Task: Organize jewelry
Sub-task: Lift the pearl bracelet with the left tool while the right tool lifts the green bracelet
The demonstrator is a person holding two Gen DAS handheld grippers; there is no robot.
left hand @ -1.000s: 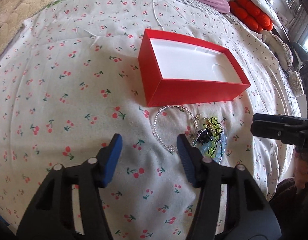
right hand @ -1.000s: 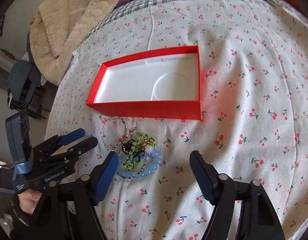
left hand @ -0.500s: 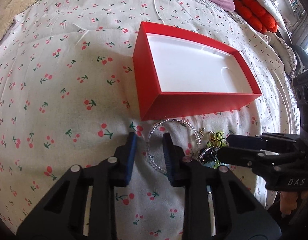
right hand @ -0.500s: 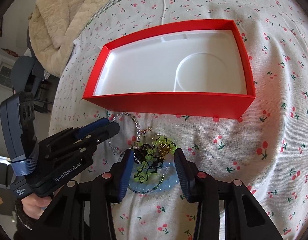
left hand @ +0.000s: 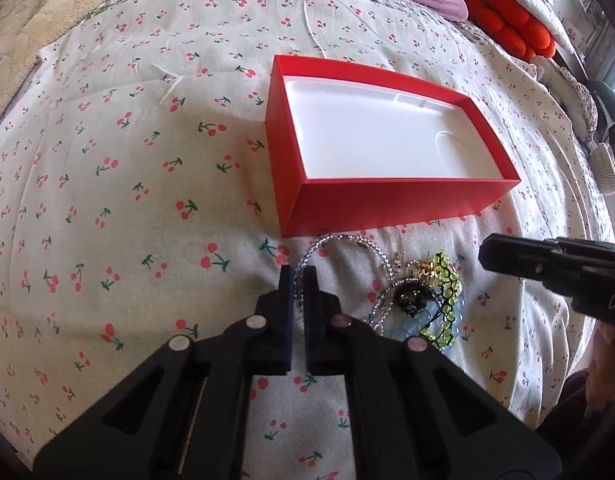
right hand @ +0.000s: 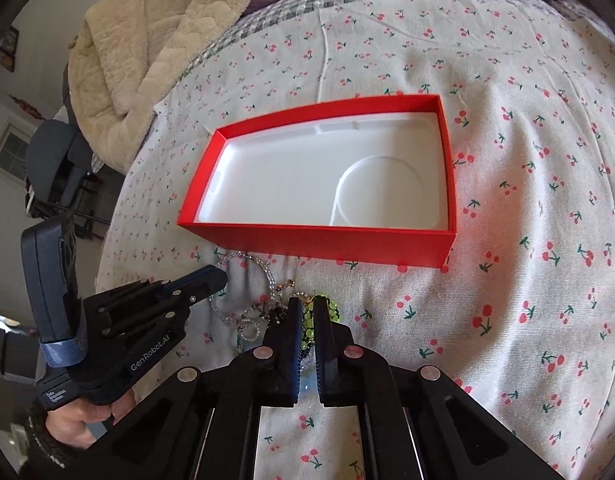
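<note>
On the cherry-print bedspread (left hand: 107, 200), your left gripper (left hand: 298, 276) pinches the clear bead bracelet (left hand: 339, 242) and your right gripper (right hand: 306, 306) clamps the green bracelet (right hand: 331, 312), both just before the red box (right hand: 327, 242).

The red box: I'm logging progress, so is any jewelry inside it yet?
Empty. The red box shows only its bare white liner; the tangled bracelets lie on the bedspread outside its near wall.

left gripper (right hand: 217, 278) body, beside the red box (right hand: 323, 240), is showing white "GenRobot.AI" | small white label lower on its handle is staying too small to read | right gripper (left hand: 487, 254) body, beside the red box (left hand: 387, 200), is showing white "DA", rest cut off at the edge
</note>
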